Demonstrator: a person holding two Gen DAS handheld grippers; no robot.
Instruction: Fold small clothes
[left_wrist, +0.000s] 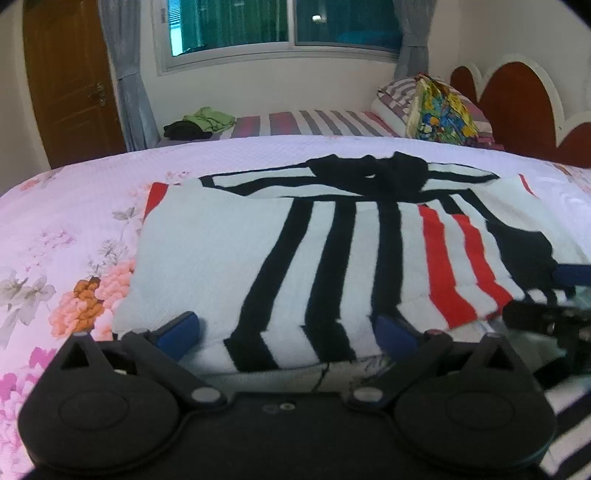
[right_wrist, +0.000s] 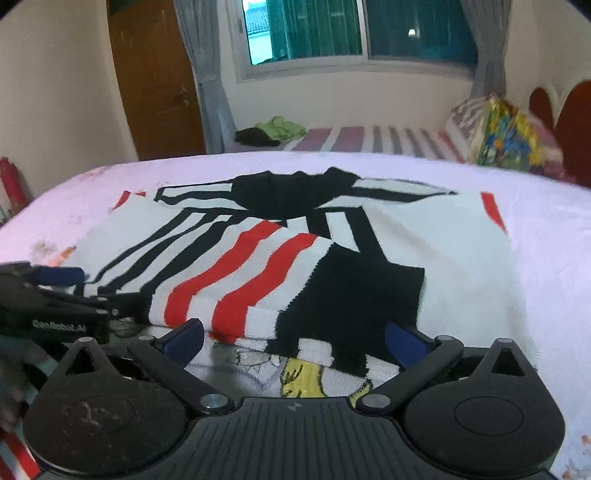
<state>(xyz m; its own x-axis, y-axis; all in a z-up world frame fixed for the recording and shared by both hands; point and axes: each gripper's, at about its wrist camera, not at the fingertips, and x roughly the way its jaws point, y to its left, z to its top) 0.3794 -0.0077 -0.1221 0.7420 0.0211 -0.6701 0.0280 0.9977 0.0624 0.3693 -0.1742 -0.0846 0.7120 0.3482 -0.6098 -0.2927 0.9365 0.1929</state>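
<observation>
The left hand-held gripper (left_wrist: 288, 330) has its blue-padded fingers (left_wrist: 181, 330) spread wide at the near edge of a striped knit garment (left_wrist: 258, 251), pinching nothing. The right hand-held gripper (right_wrist: 293, 341) is likewise spread wide, its blue pads (right_wrist: 404, 341) either side of the near hem with no cloth pressed between them. Each gripper shows at the edge of the other's view, the two set side by side along the garment's near edge.

The garment lies flat on the bed (left_wrist: 74, 206), white with black and red stripes and a black neck part at its far end. One part is folded over onto the body, showing red stripes and a black block (right_wrist: 354, 288). Under the near hem, a piece of white fabric with a yellow print (right_wrist: 299, 376) peeks out.

The bedspread is pale pink with flowers. Beyond lies a second bed with a striped sheet (left_wrist: 314, 123), green and black clothes (left_wrist: 201, 123), and a colourful pillow (left_wrist: 439, 110). A window (left_wrist: 280, 26), grey curtains and a wooden door (left_wrist: 70, 81) stand behind.
</observation>
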